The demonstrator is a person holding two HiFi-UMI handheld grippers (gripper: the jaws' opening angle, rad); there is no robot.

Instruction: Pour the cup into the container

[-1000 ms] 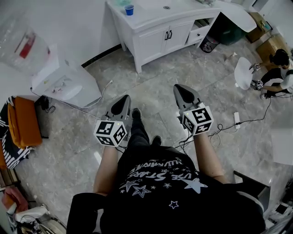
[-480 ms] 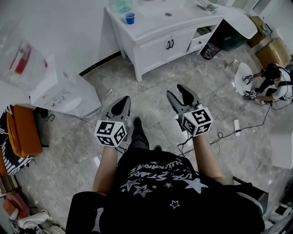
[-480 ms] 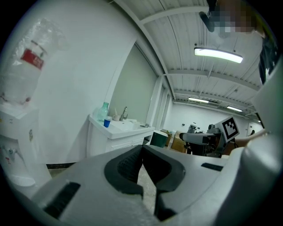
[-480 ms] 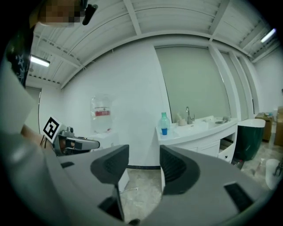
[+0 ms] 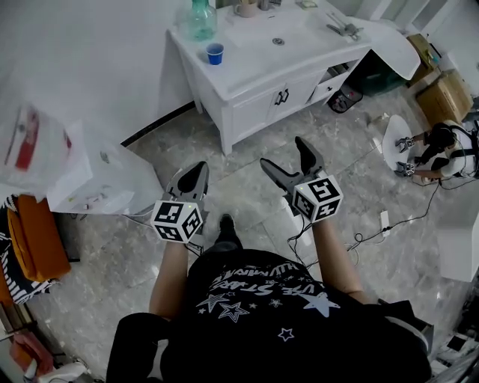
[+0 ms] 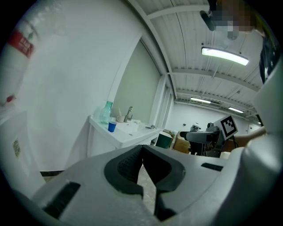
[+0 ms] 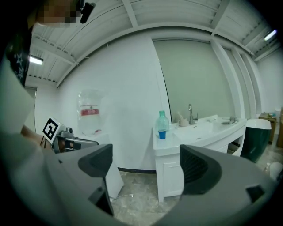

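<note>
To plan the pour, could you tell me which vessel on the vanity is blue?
The small cup; the taller bottle next to it is green, and the mug is pale.

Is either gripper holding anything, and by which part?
Nothing held: left gripper shut, empty; right gripper has just been opening its jaws, nothing between them.

Your right tool (image 7: 146,167) faces a white desk (image 7: 175,141) across the marble floor (image 7: 138,194), its jaws just swung wide apart with nothing between them. A blue cup (image 7: 162,134) stands at the desk's near corner, just in front of a green bottle (image 7: 162,118). A tap (image 7: 190,114) rises by the basin farther right, and a water jug (image 7: 89,112) stands against the wall at left.
</note>
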